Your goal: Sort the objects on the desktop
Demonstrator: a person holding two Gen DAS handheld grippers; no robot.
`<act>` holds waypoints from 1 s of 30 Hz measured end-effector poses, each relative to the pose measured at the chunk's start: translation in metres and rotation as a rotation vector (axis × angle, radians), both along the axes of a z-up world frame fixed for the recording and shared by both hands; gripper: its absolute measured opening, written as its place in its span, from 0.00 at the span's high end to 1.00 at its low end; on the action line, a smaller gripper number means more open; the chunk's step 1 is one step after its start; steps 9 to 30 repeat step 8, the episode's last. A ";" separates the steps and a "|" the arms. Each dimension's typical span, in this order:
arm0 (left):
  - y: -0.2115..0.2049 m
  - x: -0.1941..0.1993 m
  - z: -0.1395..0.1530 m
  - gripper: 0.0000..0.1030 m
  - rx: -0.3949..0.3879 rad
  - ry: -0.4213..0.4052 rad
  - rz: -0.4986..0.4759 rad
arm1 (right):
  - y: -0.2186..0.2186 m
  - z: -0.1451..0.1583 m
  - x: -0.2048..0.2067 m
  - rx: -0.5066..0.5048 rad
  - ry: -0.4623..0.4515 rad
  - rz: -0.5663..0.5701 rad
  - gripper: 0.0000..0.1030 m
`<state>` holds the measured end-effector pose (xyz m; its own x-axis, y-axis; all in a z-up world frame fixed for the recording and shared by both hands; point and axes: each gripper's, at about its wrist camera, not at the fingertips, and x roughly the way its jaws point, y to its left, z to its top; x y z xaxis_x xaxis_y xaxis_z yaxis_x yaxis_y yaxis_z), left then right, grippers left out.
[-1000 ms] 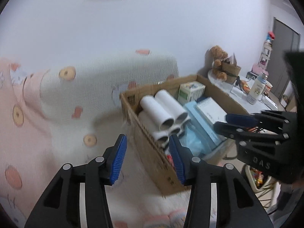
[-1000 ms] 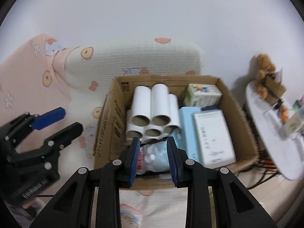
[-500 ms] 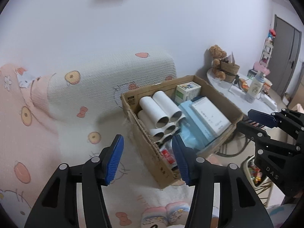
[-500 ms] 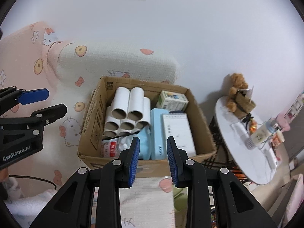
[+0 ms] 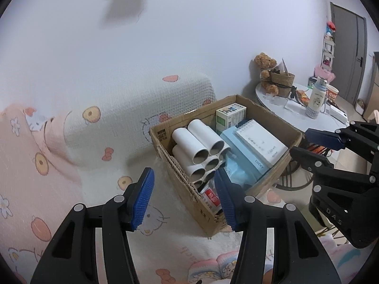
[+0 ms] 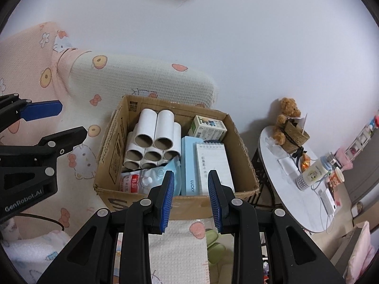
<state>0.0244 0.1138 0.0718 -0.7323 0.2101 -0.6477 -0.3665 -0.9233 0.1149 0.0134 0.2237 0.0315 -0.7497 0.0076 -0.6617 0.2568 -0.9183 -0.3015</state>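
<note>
A cardboard box (image 6: pixel 111 146) sits on a cartoon-print bedsheet. Inside are stacked white paper tubes (image 6: pixel 151 142), a pale blue case marked LUCKY (image 6: pixel 188 161), a spiral notepad (image 6: pixel 213 163) lying on it, a small green-and-white carton (image 6: pixel 208 127), a blue pouch (image 6: pixel 165 172) and a red-labelled bottle (image 6: pixel 132 182). My right gripper (image 6: pixel 190 177) hovers before the box's near wall, jaws narrowly apart, nothing between them. My left gripper (image 5: pixel 183 177) hangs at the box's left corner (image 5: pixel 165 151), open and empty. Each gripper shows in the other's view: the left gripper (image 6: pixel 71 120), the right gripper (image 5: pixel 302 143).
A waffle-textured pillow (image 6: pixel 142 78) lies behind the box against the white wall. To the right stands a round white table (image 6: pixel 284 182) with a teddy bear (image 6: pixel 286 120), a bottle (image 6: pixel 312 172) and a cup. Green slippers (image 6: pixel 214 243) sit on the floor below.
Both grippers have drawn back and up from the box, which looks smaller in both views. The left jaws have spread a little wider. The right jaws keep the same gap.
</note>
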 end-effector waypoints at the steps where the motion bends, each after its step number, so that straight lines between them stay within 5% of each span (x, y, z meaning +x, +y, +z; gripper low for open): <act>1: 0.001 0.000 0.000 0.45 -0.004 0.003 -0.001 | 0.000 0.000 0.000 -0.001 -0.001 0.002 0.76; 30: 0.001 -0.002 -0.003 0.45 -0.018 -0.011 -0.003 | -0.004 -0.002 0.002 0.002 -0.006 0.012 0.76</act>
